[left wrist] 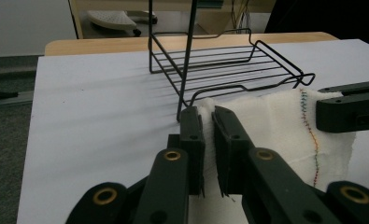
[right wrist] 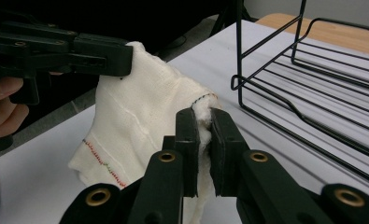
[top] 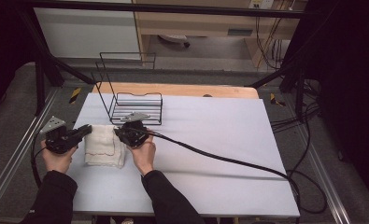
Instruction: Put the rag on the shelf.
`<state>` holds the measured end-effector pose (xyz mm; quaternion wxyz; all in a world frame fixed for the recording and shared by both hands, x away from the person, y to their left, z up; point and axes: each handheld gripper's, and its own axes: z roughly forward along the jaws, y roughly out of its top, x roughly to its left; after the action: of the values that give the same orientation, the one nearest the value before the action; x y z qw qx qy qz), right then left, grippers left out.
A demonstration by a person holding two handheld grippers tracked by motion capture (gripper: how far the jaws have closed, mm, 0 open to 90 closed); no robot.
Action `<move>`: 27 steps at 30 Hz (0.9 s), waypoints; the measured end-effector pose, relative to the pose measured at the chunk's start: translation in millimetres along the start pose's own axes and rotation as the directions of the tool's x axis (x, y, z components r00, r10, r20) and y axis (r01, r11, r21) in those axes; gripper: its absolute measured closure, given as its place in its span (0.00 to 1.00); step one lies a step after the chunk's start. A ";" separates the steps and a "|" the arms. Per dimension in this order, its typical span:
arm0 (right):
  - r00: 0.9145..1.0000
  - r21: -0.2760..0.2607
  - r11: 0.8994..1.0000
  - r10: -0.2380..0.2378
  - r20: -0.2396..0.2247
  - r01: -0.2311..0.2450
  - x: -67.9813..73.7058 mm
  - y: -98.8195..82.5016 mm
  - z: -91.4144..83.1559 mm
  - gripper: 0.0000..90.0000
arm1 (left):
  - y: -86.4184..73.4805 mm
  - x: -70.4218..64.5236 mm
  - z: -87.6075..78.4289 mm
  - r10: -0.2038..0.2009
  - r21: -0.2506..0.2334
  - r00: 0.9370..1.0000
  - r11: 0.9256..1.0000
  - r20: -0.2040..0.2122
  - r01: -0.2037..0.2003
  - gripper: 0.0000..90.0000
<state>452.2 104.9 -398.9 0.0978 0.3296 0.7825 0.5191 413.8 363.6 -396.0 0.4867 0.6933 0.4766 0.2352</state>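
A white folded cloth (top: 102, 145) with a coloured stitched edge lies on the white table between my two grippers. My left gripper (top: 85, 129) is shut on the cloth's far left corner; in the left gripper view the cloth (left wrist: 266, 126) is pinched between its jaws (left wrist: 209, 116). My right gripper (top: 119, 134) is shut on the far right corner, where the cloth (right wrist: 140, 116) bunches between the jaws (right wrist: 202, 116). Both held corners are raised off the table, and the cloth hangs from them. The left gripper (right wrist: 121, 56) also shows in the right gripper view.
A black wire rack (top: 138, 108) with a tall wire back stands just behind the cloth. The white table cover (top: 210, 140) stretches to the right, crossed by the right gripper's black cable (top: 229, 161). A wooden edge (top: 177, 88) runs along the table's far side.
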 end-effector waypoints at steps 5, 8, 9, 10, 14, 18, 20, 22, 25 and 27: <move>1.000 -0.015 1.000 -0.026 0.011 0.026 1.6 1.7 -8.9 0.92 | 3.1 -6.4 -1.1 0.011 -0.011 1.000 1.000 0.006 -0.011 0.91; 1.000 -0.028 0.999 -0.028 0.011 0.028 2.5 3.9 -14.4 0.92 | 5.2 -9.7 -3.0 0.016 -0.022 1.000 1.000 0.007 -0.016 0.91; 0.999 -0.037 0.999 -0.032 0.012 0.032 2.8 5.1 -17.0 0.92 | 6.7 -11.4 -4.3 0.020 -0.035 1.000 0.999 0.010 -0.020 0.91; 0.999 -0.040 0.999 -0.033 0.012 0.034 3.1 5.8 -18.6 0.92 | 7.5 -12.7 -4.9 0.020 -0.039 1.000 0.999 0.012 -0.020 0.91; 0.999 -0.065 0.997 -0.048 0.022 0.049 4.6 9.9 -27.5 0.92 | 10.8 -17.7 -7.4 0.037 -0.063 0.999 0.997 0.017 -0.036 0.91; 0.998 -0.089 0.994 -0.062 0.031 0.065 5.7 13.0 -34.7 0.92 | 13.1 -21.0 -9.5 0.036 -0.081 0.999 0.996 0.025 -0.034 0.91; 0.997 -0.095 0.993 -0.068 0.034 0.071 6.3 14.5 -37.8 0.92 | 15.2 -23.9 -11.0 0.040 -0.095 0.999 0.995 0.025 -0.038 0.92; 0.996 -0.104 0.991 -0.076 0.036 0.080 7.2 16.4 -41.6 0.92 | 15.9 -24.8 -11.5 0.043 -0.099 0.999 0.994 0.027 -0.040 0.92; 0.996 -0.118 0.989 -0.084 0.039 0.088 7.7 18.5 -46.2 0.92 | 17.6 -27.5 -13.3 0.046 -0.112 0.999 0.993 0.028 -0.043 0.92; 0.995 -0.123 0.988 -0.091 0.048 0.097 8.3 19.8 -49.4 0.92 | 19.0 -29.3 -14.6 0.042 -0.131 0.999 0.991 0.035 -0.037 0.91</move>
<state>429.5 77.9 -358.1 0.1591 0.2962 0.7608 0.5551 397.8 342.7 -368.8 0.5351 0.6736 0.4372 0.2622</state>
